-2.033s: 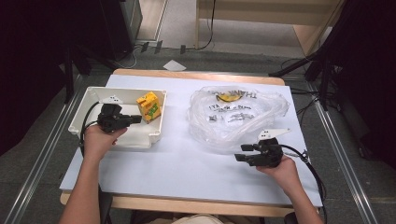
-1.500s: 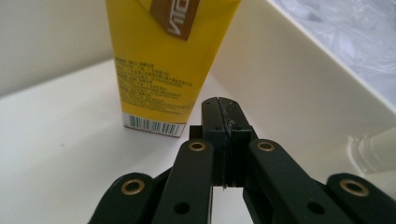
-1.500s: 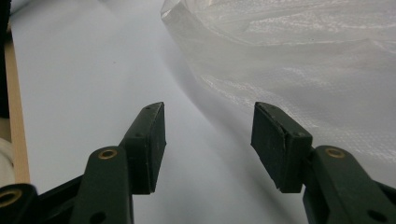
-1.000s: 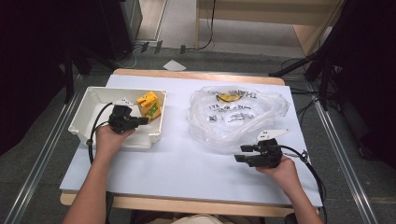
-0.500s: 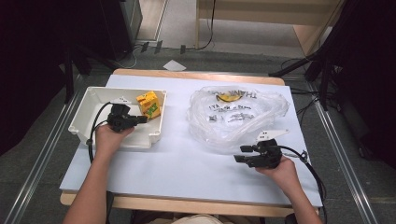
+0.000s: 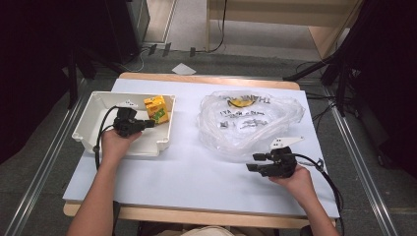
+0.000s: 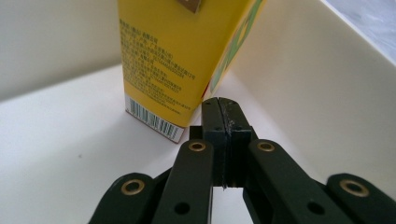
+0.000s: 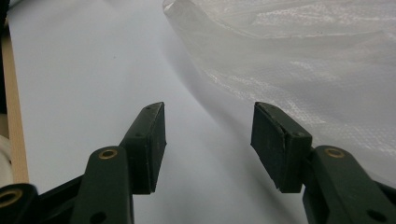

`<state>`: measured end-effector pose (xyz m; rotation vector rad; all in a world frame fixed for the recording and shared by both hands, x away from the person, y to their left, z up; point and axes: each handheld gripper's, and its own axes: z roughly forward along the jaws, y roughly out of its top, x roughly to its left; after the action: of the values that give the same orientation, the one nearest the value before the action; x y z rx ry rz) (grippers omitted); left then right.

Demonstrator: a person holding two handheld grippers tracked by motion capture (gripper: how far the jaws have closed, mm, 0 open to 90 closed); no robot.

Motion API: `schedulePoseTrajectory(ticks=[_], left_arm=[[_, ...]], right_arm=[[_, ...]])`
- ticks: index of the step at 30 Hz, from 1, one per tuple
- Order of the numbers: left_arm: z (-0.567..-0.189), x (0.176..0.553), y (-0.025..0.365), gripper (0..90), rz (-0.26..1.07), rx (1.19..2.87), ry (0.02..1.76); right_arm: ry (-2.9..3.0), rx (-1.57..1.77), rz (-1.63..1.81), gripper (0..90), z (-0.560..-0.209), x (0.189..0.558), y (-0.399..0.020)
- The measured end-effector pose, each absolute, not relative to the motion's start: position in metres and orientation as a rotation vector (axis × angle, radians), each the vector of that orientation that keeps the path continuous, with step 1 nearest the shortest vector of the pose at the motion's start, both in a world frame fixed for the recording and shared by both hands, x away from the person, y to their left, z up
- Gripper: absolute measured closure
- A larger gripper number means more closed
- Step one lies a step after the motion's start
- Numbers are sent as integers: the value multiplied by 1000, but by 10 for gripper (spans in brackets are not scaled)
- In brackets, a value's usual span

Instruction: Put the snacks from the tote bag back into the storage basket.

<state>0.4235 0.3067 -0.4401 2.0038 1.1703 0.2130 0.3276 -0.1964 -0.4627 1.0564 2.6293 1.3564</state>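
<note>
Two forearms up from the bottom edge, left of centre and lower right. Left gripper (image 6: 147, 123) held level inside the white bin (image 6: 93, 115) at left of frame, jaws pressed together on nothing, tips just beside the yellow carton (image 6: 156, 108) standing in the bin's far right corner. Right gripper (image 6: 255, 162) resting low at lower right, jaws parted and empty, pointing left along the near edge of the clear plastic bag (image 6: 251, 123).
</note>
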Motion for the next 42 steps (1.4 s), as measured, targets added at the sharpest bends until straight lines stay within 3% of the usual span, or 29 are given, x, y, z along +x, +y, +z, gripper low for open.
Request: schedulePoseTrajectory(ticks=[42], left_arm=[[-442, 435, 307, 900, 293, 1942, 1247]], right_arm=[[2638, 1052, 1336, 458, -464, 324, -195]])
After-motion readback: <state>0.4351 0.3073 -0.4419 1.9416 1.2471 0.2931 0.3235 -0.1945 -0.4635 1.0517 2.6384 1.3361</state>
